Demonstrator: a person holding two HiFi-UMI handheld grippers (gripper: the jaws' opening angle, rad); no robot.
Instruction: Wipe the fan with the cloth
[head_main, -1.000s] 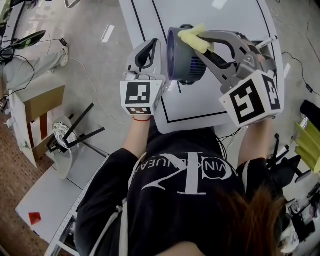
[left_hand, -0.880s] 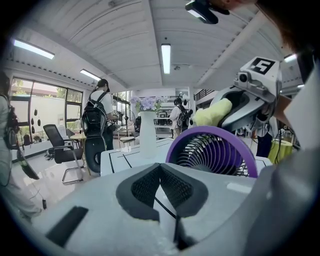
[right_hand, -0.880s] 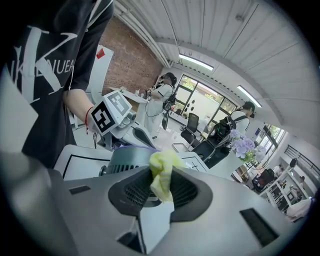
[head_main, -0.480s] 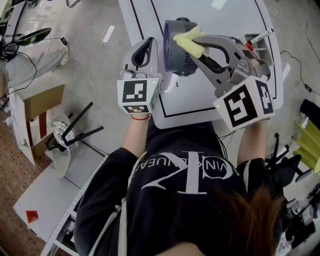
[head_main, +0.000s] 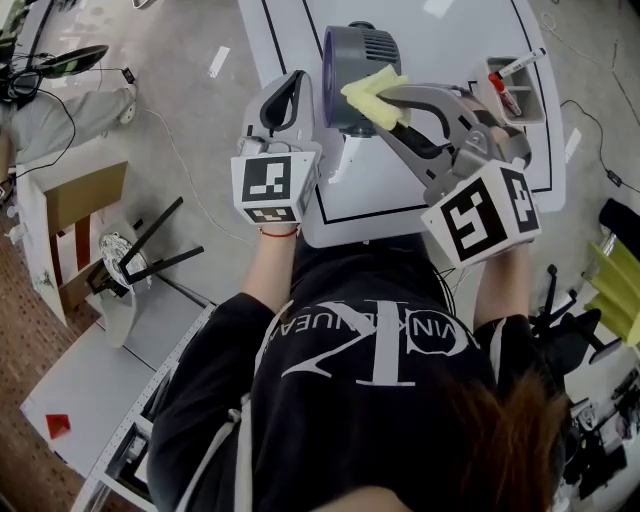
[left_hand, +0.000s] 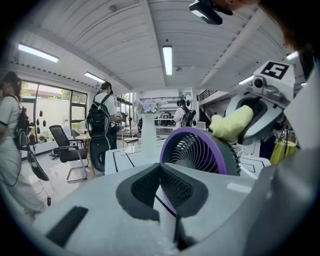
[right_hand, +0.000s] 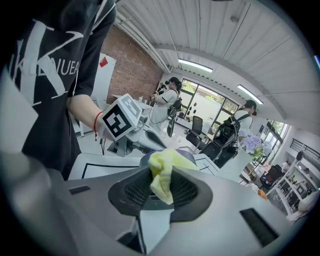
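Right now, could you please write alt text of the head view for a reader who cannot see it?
Seen from above, a person's right gripper holds a yellow cloth on the rim of a small grey fan that stands on a white table. The left gripper, shut, sits just left of the fan.

You've got a grey plastic pen tray on the white table, brown cardboard box off left.

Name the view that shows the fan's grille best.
Left gripper view: the fan faces the camera, purple rim and spiral grille plain. The head view sees only its grey housing from above; in the right gripper view the yellow cloth covers nearly all of it.
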